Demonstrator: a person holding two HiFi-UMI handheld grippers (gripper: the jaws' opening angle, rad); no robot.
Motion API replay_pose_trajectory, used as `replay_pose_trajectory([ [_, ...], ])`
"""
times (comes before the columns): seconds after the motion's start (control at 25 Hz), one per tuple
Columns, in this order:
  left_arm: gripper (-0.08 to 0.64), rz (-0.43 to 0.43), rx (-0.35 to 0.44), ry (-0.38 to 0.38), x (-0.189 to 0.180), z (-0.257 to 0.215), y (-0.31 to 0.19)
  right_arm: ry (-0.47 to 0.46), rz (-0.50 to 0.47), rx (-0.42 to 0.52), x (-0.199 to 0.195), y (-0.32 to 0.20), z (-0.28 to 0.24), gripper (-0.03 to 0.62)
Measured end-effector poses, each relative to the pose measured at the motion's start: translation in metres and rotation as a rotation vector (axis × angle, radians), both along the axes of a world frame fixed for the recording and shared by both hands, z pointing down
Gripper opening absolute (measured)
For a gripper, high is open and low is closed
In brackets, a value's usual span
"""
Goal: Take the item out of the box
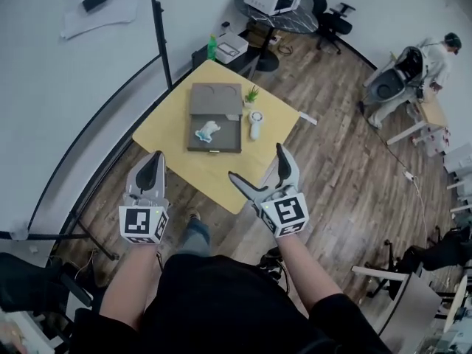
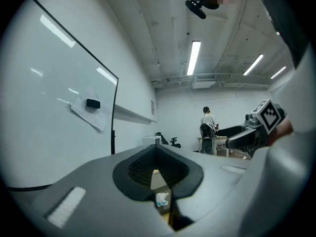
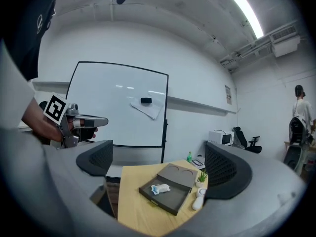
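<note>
An open grey box (image 1: 215, 142) lies on the yellow table (image 1: 184, 168), its lid (image 1: 216, 98) folded back on the far side. A small white and blue item (image 1: 207, 130) rests inside the tray. Both grippers hover above the table's near edge, well short of the box. My left gripper (image 1: 153, 159) is shut and holds nothing. My right gripper (image 1: 258, 167) is open and empty. In the right gripper view the box (image 3: 174, 202) and the item (image 3: 160, 188) show between the spread jaws. In the left gripper view the item (image 2: 161, 198) peeps through the slit below the closed pads.
A small potted plant (image 1: 252, 94) and a white handheld device (image 1: 256, 125) stand just right of the box. A whiteboard on a stand (image 1: 74, 65) borders the table's left. A green bottle (image 1: 212, 48) is on a low unit behind. A person (image 1: 435, 57) is at far right.
</note>
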State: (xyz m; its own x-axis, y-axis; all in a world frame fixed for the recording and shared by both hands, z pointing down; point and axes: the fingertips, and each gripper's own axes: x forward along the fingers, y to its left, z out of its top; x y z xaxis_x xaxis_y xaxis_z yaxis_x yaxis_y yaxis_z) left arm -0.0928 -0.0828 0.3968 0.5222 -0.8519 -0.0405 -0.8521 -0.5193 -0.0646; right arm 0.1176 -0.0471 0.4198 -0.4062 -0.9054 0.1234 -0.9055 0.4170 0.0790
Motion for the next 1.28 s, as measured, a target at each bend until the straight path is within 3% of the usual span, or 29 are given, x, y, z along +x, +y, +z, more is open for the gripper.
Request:
replay_pose_trajectory([
  [0.28,-0.002,0.057,0.018,-0.004,-0.016,-0.001,-0.152,0.052,0.021,-0.059,-0.025,-0.134,0.016,0.580],
  [0.52,-0.002,0.090,0.002,0.012,-0.011,0.011,-0.233,0.110,0.036,-0.097,-0.027,-0.204,0.031,0.580],
  [0.8,-0.002,0.110,-0.027,0.026,0.008,0.022,-0.253,0.174,-0.051,-0.185,-0.029,-0.229,0.051,0.580],
  [1.28,-0.002,0.018,-0.065,0.048,0.015,0.031,-0.241,0.545,-0.424,-0.343,-0.053,-0.254,0.111,0.578],
])
